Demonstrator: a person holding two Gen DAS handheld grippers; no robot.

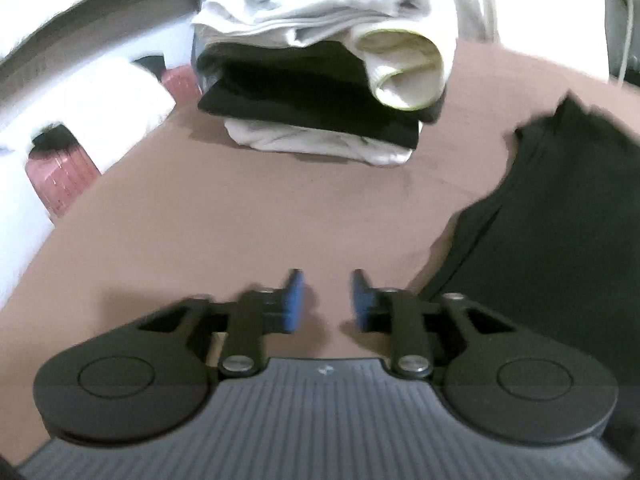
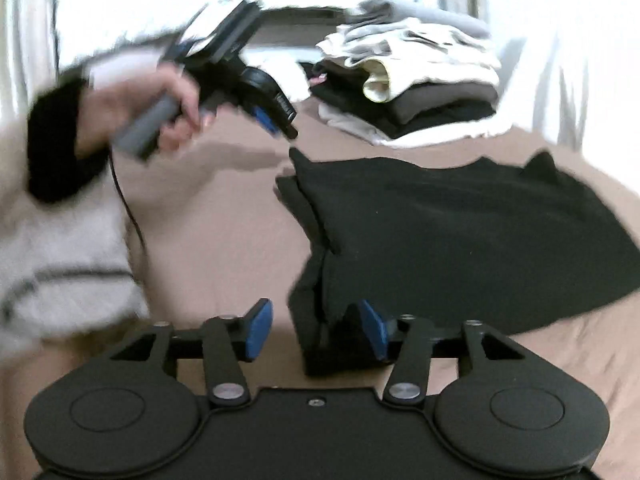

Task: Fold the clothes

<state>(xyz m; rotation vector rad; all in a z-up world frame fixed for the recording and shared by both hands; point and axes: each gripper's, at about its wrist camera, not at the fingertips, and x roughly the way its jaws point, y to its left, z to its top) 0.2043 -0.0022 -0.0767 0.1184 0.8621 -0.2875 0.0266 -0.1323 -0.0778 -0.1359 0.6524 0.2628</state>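
A black garment (image 2: 460, 240) lies folded flat on the brown bed surface (image 2: 208, 240); in the left wrist view it shows at the right (image 1: 560, 220). My right gripper (image 2: 318, 332) is open at the garment's near corner. A fold of black cloth sits between its blue pads (image 2: 260, 332), nearer the right one, and the left pad stands clear of it. My left gripper (image 1: 328, 300) is open over bare brown surface, with nothing between its fingers. In the right wrist view a hand (image 2: 160, 108) holds the left gripper (image 2: 276, 120) just above the garment's far left corner.
A stack of folded clothes (image 1: 320, 80), white, black and pale yellow, stands at the back of the bed (image 2: 412, 88). A pink ribbed object (image 1: 60, 176) and white bedding lie off the left edge. A white fuzzy sleeve (image 2: 60, 272) and a cable (image 2: 128, 208) fill the left.
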